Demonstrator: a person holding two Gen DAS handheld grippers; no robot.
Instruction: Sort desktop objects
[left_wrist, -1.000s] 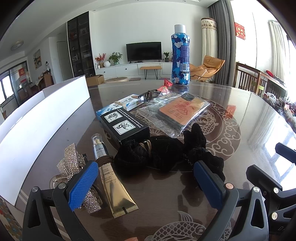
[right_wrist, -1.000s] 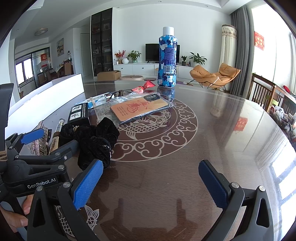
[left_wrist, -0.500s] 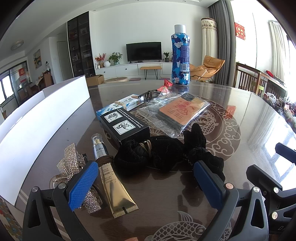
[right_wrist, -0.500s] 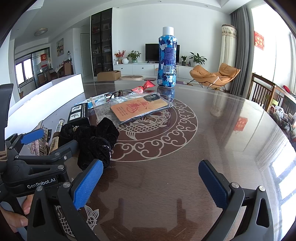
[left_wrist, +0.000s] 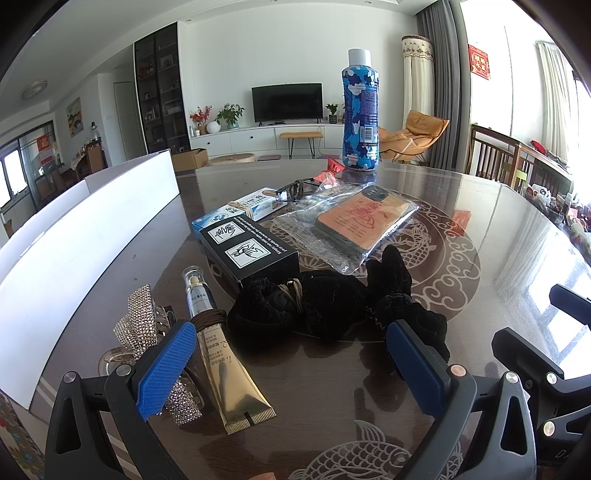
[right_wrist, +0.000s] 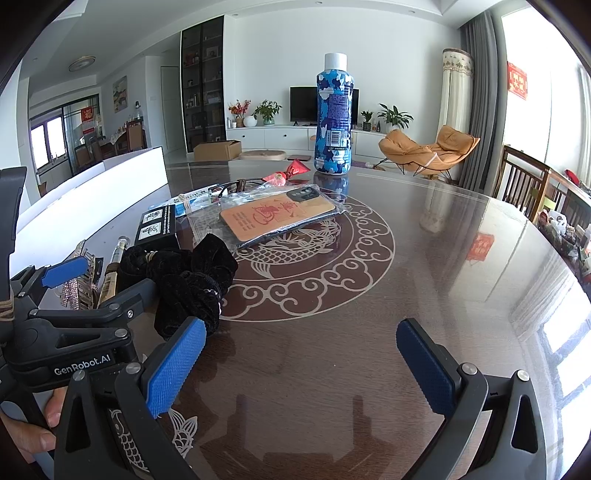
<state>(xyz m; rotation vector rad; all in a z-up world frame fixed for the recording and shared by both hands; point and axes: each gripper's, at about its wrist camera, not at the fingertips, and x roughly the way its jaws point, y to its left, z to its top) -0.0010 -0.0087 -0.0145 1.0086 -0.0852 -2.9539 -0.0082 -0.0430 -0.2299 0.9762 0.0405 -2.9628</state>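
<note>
Left wrist view shows the left gripper (left_wrist: 291, 363) low over the dark round table (left_wrist: 498, 236), fingers wide apart, nothing between them. Just ahead lie the desktop objects in a loose group: a black velvet scrunchie (left_wrist: 332, 306) w/ a second one (left_wrist: 410, 317) touching it, a gold cosmetic tube (left_wrist: 229, 362) w/ a brown hair tie around its neck, and a rhinestone hair clip (left_wrist: 142, 325) partly behind the left finger. Behind these is a black box (left_wrist: 251, 251), then a blue-white box (left_wrist: 236, 212), and a phone case in clear plastic bag (left_wrist: 354, 225). A blue camouflage bottle (left_wrist: 360, 114) stands upright at the far edge, w/ a small red item (left_wrist: 330, 168) near its base. A white board (left_wrist: 85, 236) stands along the left side.

Right wrist view: the right gripper (right_wrist: 295, 367) is also spread open and empty, over bare table approx. right of the scrunchies. The left gripper body is seen at left, a person's hand (right_wrist: 33, 432) holding it.
</note>
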